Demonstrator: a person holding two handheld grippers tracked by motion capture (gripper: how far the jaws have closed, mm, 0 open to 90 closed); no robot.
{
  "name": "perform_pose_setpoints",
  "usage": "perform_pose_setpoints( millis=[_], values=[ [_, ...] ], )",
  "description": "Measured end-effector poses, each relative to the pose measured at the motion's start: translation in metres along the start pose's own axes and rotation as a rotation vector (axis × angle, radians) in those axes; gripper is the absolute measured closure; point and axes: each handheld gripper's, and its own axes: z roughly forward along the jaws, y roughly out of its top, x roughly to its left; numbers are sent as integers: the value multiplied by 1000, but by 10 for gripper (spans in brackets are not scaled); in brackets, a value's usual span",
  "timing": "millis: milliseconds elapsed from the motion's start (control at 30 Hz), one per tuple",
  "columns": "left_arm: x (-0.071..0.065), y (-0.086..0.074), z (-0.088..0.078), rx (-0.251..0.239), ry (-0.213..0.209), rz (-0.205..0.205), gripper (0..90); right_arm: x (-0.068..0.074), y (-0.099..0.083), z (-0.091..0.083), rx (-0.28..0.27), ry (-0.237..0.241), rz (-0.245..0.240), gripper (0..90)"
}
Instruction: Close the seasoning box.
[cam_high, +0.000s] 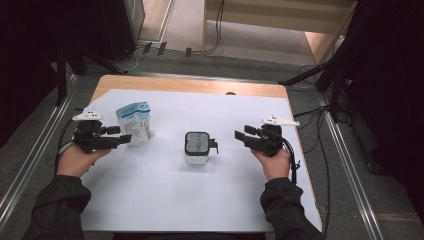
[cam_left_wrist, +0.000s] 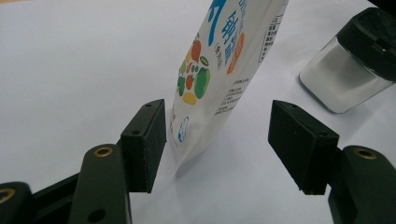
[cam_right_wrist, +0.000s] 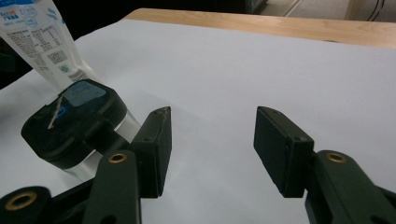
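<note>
High view: a white printed plastic pouch (cam_high: 135, 122) stands near the white sheet's (cam_high: 165, 195) left edge, its corner between the left gripper's (cam_high: 126, 139) parted jaws, unpressed. The right gripper (cam_high: 239, 135), jaws apart and empty, sits just right of a clear square jar with a black lid (cam_high: 197, 147).

On the white sheet-covered wooden table (cam_high: 150, 200), the printed white stand-up pouch (cam_high: 135, 122) stands left, between my left gripper (cam_high: 131, 138) jaws. The clear black-lidded jar (cam_high: 197, 148) sits mid-sheet, right of the pouch; my right gripper (cam_high: 239, 134) lies to the jar's right, apart.
</note>
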Motion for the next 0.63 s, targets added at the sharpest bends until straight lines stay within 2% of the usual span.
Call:
perform_pose_setpoints(
  millis=[133, 267, 533, 633],
  values=[
    [0, 2, 1, -2, 0, 12, 380, -3, -4, -5, 13, -13, 18, 482],
    [0, 4, 3, -1, -8, 17, 380, -5, -8, -8, 10, -27, 16, 482],
    [-1, 5, 5, 9, -15, 26, 380, -7, -10, -11, 10, -33, 25, 481],
    [0, 5, 4, -3, -15, 27, 380, -7, -10, -10, 11, -34, 26, 480]
  ],
)
